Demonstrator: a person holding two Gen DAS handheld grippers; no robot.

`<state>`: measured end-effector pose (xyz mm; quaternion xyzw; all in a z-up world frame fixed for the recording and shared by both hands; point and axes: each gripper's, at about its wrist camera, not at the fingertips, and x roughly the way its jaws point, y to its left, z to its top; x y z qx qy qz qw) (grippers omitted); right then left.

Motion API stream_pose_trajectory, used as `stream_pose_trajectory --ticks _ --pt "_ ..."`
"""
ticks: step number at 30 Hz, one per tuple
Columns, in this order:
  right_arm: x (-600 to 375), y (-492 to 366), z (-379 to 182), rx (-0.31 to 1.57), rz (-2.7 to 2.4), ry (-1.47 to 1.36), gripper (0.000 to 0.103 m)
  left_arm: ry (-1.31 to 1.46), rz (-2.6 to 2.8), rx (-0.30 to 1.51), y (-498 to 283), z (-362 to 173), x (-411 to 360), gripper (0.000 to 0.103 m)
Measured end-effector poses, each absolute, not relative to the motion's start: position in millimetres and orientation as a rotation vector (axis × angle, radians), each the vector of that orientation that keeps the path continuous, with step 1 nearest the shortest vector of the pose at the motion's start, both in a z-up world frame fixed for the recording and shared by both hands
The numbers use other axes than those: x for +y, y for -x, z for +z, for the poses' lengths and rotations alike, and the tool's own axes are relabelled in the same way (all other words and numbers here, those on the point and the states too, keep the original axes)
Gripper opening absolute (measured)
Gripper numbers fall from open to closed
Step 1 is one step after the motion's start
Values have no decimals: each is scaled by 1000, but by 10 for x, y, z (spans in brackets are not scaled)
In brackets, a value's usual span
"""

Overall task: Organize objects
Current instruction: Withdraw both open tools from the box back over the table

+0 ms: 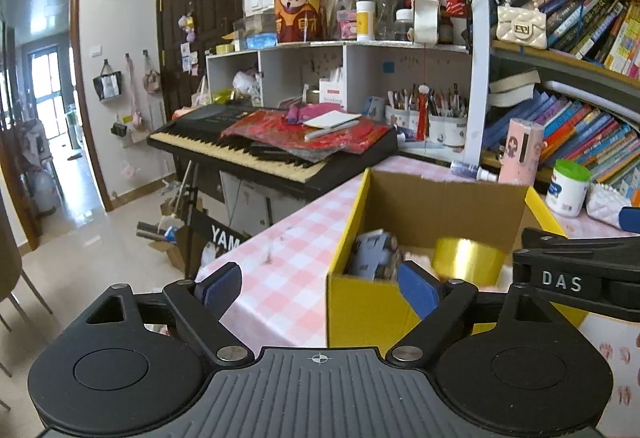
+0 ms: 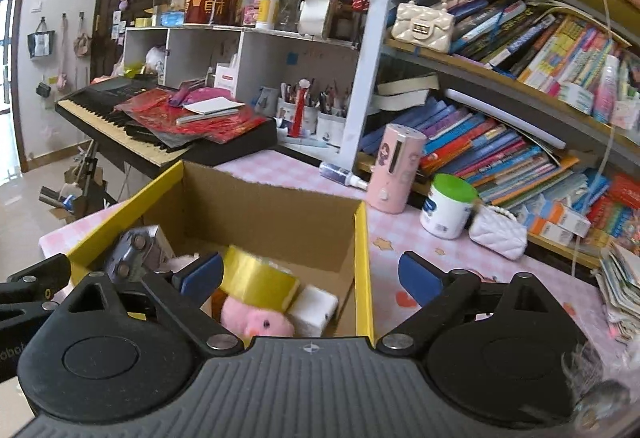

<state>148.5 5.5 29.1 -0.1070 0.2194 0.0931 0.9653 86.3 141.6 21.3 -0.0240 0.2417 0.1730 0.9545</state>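
Note:
A yellow cardboard box (image 1: 360,302) (image 2: 362,238) stands open on the pink checked table. Inside lie a gold tape roll (image 1: 468,256) (image 2: 260,280), a grey toy car (image 1: 374,254) (image 2: 136,250), a pink plush (image 2: 256,320) and a white block (image 2: 316,308). My left gripper (image 1: 320,290) is open and empty, straddling the box's near left corner. My right gripper (image 2: 310,276) is open and empty above the box's right wall, left finger over the tape roll. The right gripper's body shows in the left wrist view (image 1: 576,274).
Behind the box stand a pink cylinder (image 2: 396,170), a white jar with green lid (image 2: 450,206), a white quilted purse (image 2: 498,232) and a small bottle (image 2: 344,174). Bookshelves (image 2: 520,98) fill the right. A keyboard (image 1: 260,150) piled with red papers sits at the left.

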Motion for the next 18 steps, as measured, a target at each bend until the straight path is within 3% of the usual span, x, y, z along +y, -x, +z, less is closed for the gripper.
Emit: stream_pose_trajectory --ticks 18 --pt "-7 -451 -115 608 65 192 97 14 282 645 -60 -66 1527 88"
